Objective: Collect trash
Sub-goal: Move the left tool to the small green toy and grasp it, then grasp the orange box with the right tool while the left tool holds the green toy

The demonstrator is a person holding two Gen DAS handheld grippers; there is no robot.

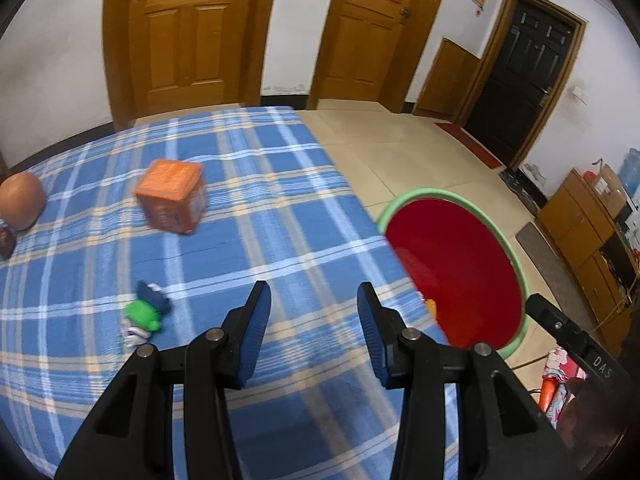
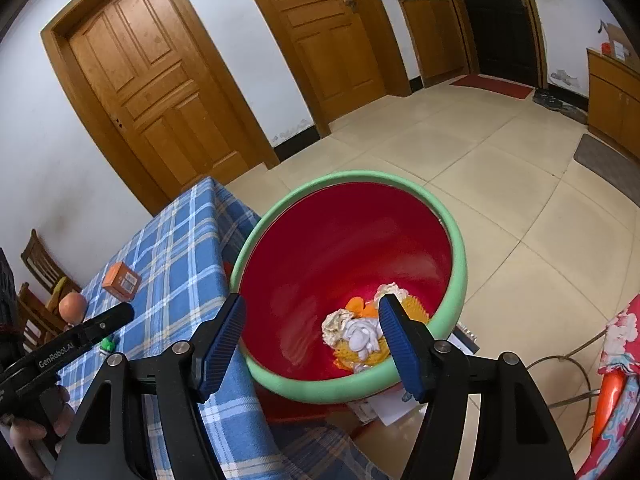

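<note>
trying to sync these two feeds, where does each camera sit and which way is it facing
Left wrist: on the left gripper, looking down over the plaid table at the orange box; its open fingers show.
Right wrist: on the right gripper, over the red bin holding trash; open fingers, a hand.
Shared: table, box, bin, doors.

even indoor light, motion blur in the left view, fisheye-bent dark corners.
</note>
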